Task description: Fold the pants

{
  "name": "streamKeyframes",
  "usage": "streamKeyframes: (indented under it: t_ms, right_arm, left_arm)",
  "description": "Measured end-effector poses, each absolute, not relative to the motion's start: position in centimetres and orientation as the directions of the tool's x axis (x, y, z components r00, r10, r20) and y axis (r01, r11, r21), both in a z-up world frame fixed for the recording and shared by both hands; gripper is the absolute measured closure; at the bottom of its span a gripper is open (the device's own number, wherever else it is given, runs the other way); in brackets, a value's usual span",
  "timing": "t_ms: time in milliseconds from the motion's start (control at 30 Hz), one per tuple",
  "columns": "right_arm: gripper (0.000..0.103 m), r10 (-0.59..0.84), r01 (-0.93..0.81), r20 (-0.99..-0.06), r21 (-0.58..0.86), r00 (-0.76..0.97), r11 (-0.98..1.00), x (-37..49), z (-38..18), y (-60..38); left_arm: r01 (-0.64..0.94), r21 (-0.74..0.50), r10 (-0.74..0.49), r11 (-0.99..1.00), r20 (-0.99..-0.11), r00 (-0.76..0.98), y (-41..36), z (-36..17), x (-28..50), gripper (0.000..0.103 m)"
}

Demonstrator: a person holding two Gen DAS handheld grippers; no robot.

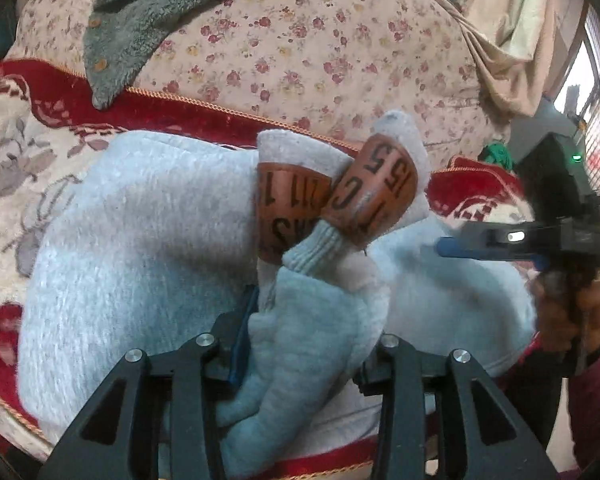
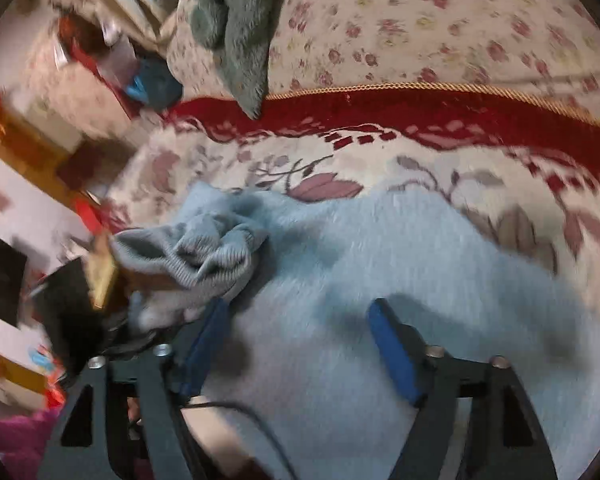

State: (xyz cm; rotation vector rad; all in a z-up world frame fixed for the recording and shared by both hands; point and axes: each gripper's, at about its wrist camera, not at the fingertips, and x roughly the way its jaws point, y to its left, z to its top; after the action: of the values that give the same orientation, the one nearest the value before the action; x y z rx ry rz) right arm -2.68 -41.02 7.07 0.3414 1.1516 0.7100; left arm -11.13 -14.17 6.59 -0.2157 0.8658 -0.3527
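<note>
The left gripper (image 1: 300, 344) fingers clamp a bunched fold of the fuzzy pale-grey pants (image 1: 140, 240), steadying it; the right gripper (image 2: 300, 344) fingers stand apart above the cloth, empty.

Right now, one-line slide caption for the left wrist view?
Left gripper clamps bunched grey pants on a red floral rug; right gripper hovers alongside.

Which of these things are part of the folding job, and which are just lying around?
Part of the job:
- light grey pants, with brown patches
- left gripper, bunched cloth between its fingers
- right gripper, open above the pants

Just lying about:
- grey-green fleece garment
- floral quilt
- red patterned blanket
</note>
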Motion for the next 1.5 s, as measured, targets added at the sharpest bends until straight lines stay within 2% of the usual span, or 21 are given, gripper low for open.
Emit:
streamKeyframes:
  t_ms: [167,200,267,300,333,433,633,733,1000,1067,1167,1200,1267,1400,1500]
  right_arm:
    - [0.019,0.771,-0.276,-0.604,0.720,0.204,0.637,-5.3,7.0,-40.2]
    - [0.019,0.776,-0.270,-0.603,0.728,0.186,0.631,-5.3,6.8,-39.6]
    - [0.019,0.752,-0.285,-0.634,0.698,0.181,0.657,-5.5,6.8,-38.1]
    - [0.019,0.737,-0.287,-0.648,0.682,0.191,0.673,-5.4,6.9,-37.7]
    - [0.019,0.727,-0.274,-0.656,0.675,0.202,0.686,-5.3,6.9,-37.7]
    - [0.019,0.686,-0.232,-0.678,0.646,0.262,0.727,-4.8,7.4,-39.0]
    - [0.019,0.696,-0.269,-0.656,0.642,0.292,0.718,-5.7,9.4,-40.7]
    - [0.019,0.765,-0.297,-0.594,0.705,0.249,0.644,-6.1,9.7,-39.4]
    - [0.020,0.851,-0.439,-0.492,0.734,0.181,0.518,-6.2,10.5,-34.0]
    - [0.024,0.829,-0.428,-0.539,0.720,0.150,0.546,-6.2,8.6,-33.8]
    - [0.030,0.698,-0.357,-0.702,0.622,0.139,0.697,-6.2,4.9,-34.6]
    - [0.030,0.678,-0.324,-0.724,0.616,0.126,0.718,-6.4,3.6,-35.4]
    - [0.030,0.699,-0.299,-0.706,0.646,0.118,0.703,-6.9,3.2,-36.3]
    - [0.030,0.660,-0.365,-0.719,0.567,0.217,0.738,-7.9,6.8,-37.5]
    - [0.030,0.670,-0.386,-0.699,0.563,0.248,0.730,-7.9,8.9,-38.4]
  left_arm:
    - [0.184,-0.107,-0.203,0.977,-0.727,0.656,-17.2,6.6,-12.1,0.057]
    - [0.181,-0.047,-0.158,0.982,-0.721,0.675,-18.2,6.7,-12.4,0.053]
    - [0.196,-0.036,-0.165,0.980,-0.696,0.699,-19.0,7.1,-12.8,0.027]
    - [0.207,-0.062,-0.195,0.976,-0.672,0.715,-19.2,7.6,-13.2,0.008]
    - [0.211,-0.082,-0.213,0.974,-0.647,0.732,-19.2,8.1,-13.5,0.006]
    - [0.228,-0.086,-0.234,0.970,-0.595,0.769,-19.4,9.9,-14.2,0.006]
    - [0.198,-0.115,-0.226,0.973,-0.619,0.752,-16.9,11.2,-14.6,0.006]
    - [0.148,-0.169,-0.223,0.974,-0.640,0.735,-14.4,11.0,-14.7,0.006]
    - [0.035,-0.123,-0.108,0.992,-0.661,0.743,-10.2,10.3,-14.9,0.006]
    - [0.022,-0.147,-0.116,0.989,-0.671,0.732,-9.3,10.0,-14.6,0.006]
    - [0.051,-0.163,-0.148,0.985,-0.669,0.728,-9.4,10.3,-14.3,0.006]
    - [0.080,-0.163,-0.169,0.983,-0.665,0.728,-9.9,10.5,-14.2,0.006]
    - [0.127,-0.150,-0.195,0.981,-0.663,0.723,-11.0,10.7,-13.8,0.006]
    - [0.219,-0.116,-0.238,0.969,-0.682,0.692,-13.8,10.6,-12.7,0.006]
    - [0.262,-0.090,-0.248,0.961,-0.697,0.673,-15.8,10.0,-11.5,0.006]
